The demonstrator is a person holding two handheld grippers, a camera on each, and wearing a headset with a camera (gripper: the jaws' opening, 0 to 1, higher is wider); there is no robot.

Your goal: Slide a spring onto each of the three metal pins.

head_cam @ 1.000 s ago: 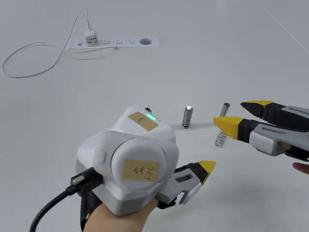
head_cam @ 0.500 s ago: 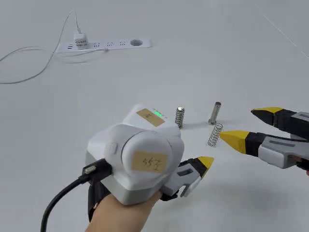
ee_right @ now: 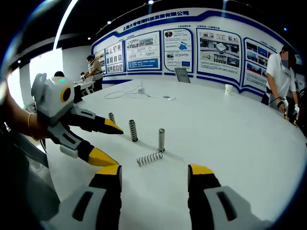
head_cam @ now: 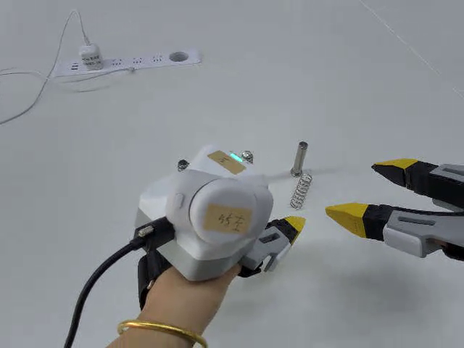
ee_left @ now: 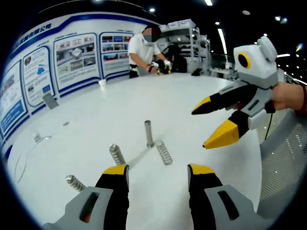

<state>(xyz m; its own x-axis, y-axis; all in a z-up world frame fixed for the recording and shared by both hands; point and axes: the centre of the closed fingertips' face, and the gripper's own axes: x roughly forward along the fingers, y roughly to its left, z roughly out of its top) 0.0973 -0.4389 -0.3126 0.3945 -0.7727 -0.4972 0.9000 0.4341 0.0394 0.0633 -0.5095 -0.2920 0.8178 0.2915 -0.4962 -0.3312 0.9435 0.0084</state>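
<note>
Head view: the left gripper (head_cam: 291, 226), held in a hand (head_cam: 185, 297) low on the left, shows one yellow tip here. The right gripper (head_cam: 362, 190) is spread wide and empty at the right. Between them on the white worktop (head_cam: 217, 101) a bare pin (head_cam: 298, 159) stands upright, with a loose spring (head_cam: 301, 190) lying just beside its foot.

Left gripper view: the left gripper (ee_left: 158, 170) is wide apart and holds nothing. Ahead are the bare pin (ee_left: 149, 133) and the loose spring (ee_left: 164, 152), with two spring-covered pins (ee_left: 116, 154) to their left.

Right gripper view: the right gripper (ee_right: 154, 170) is wide apart and empty. The loose spring (ee_right: 148, 158) lies on its side at the foot of the upright bare pin (ee_right: 161, 140), and the left gripper (ee_right: 117, 146) is near on the left.
</note>
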